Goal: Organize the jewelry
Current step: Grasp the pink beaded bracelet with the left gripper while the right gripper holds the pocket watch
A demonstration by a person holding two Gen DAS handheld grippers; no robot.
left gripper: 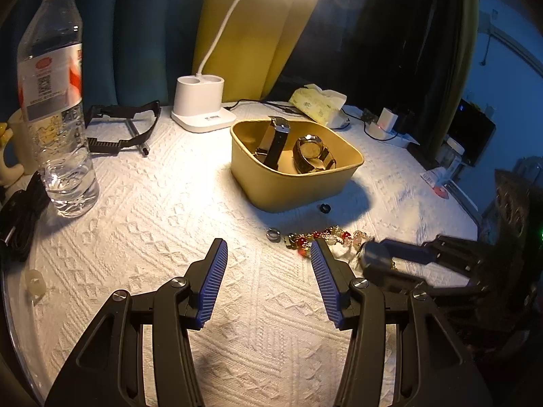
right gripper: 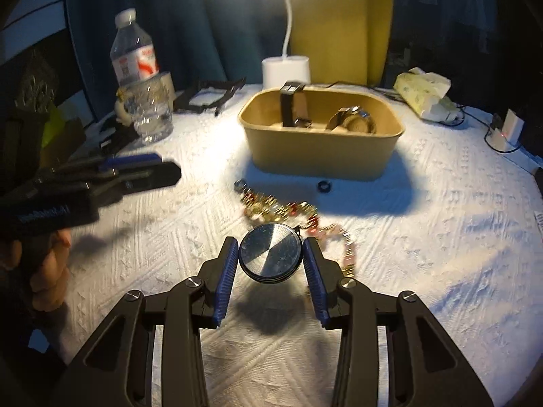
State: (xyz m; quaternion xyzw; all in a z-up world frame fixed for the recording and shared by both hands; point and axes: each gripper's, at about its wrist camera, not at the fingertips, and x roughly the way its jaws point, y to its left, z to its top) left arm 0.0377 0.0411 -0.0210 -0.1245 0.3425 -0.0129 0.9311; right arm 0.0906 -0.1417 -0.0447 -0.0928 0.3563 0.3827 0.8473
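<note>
The box [right gripper: 319, 156] already holds 2 watches. The right gripper [right gripper: 269, 254] is clamped on a round pocket watch [right gripper: 269, 254], raised above the cloth, chain trailing into the beads [right gripper: 271, 208]. Lift slowly. The left gripper [left gripper: 268, 271] hangs apart, empty.

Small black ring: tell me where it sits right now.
In both wrist views the small black ring lies on the white cloth just in front of the tan box, beyond the beaded bracelet.
</note>
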